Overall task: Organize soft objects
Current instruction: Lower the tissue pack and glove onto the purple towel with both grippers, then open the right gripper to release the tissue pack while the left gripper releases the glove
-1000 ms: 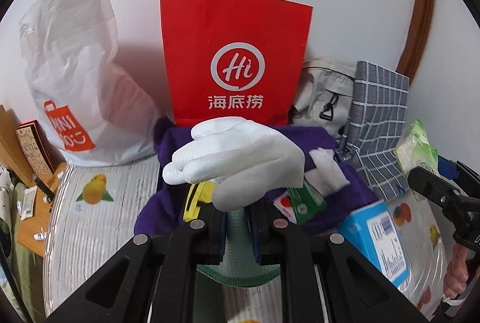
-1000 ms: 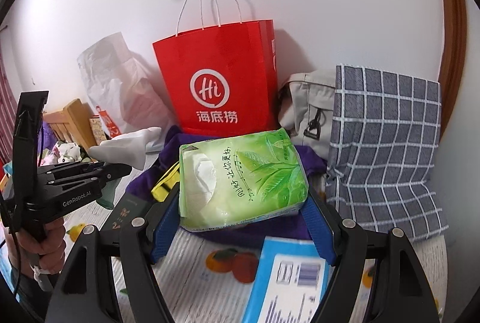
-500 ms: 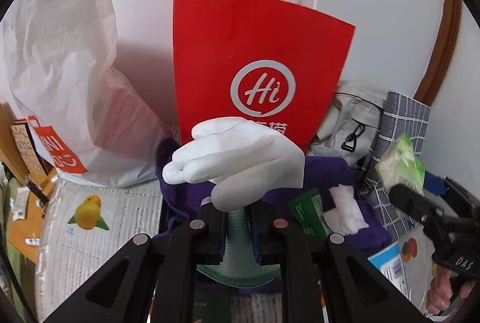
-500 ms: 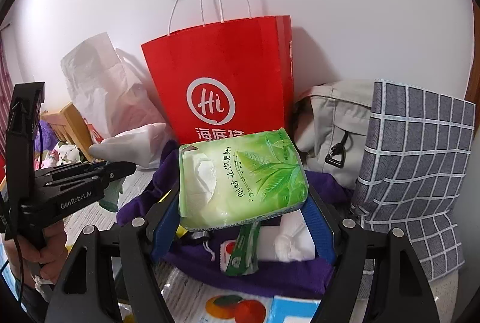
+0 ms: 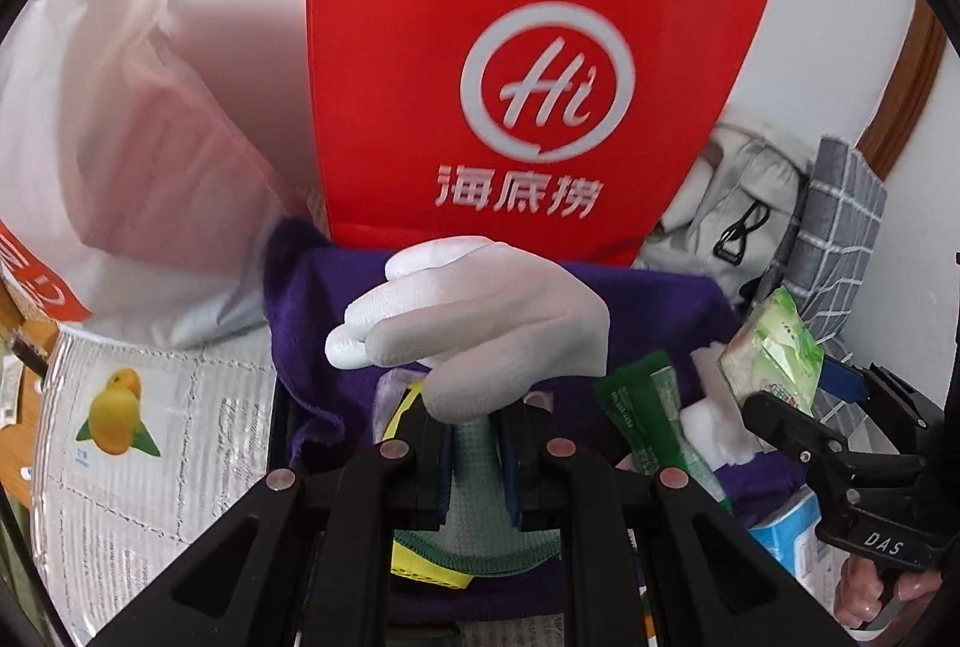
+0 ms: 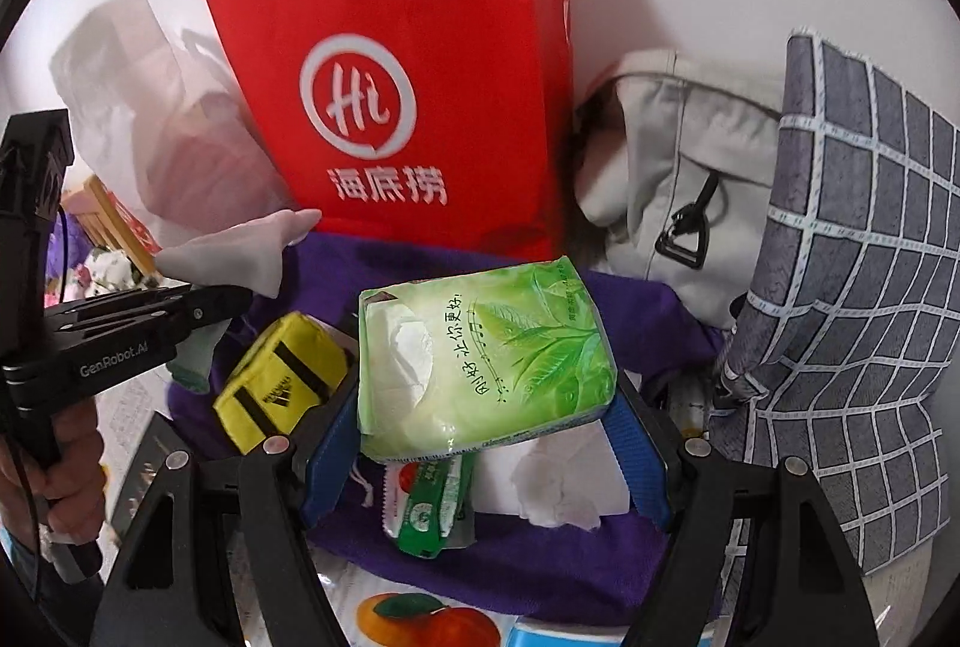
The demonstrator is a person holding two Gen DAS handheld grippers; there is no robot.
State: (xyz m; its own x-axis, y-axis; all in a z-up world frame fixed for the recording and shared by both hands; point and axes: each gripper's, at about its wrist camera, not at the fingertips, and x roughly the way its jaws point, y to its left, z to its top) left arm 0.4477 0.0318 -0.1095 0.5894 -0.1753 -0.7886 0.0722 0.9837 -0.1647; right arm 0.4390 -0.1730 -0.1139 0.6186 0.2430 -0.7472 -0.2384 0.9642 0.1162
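The left tongs (image 5: 474, 452) are clamped on the cuff of a white glove (image 5: 480, 323), which hangs at frame centre above a purple cloth (image 5: 336, 299). The right tongs (image 6: 486, 443) grip a green tissue pack (image 6: 480, 359) across its width, held mid-frame over the same cloth. Both loads face the red paper bag (image 6: 408, 77) in the upper centre. The step looks like carrying them to a container, bag or cloth. Each should be lowered well inside before release, keeping the limp glove fingers clear of the yellow pouch (image 6: 282, 377).
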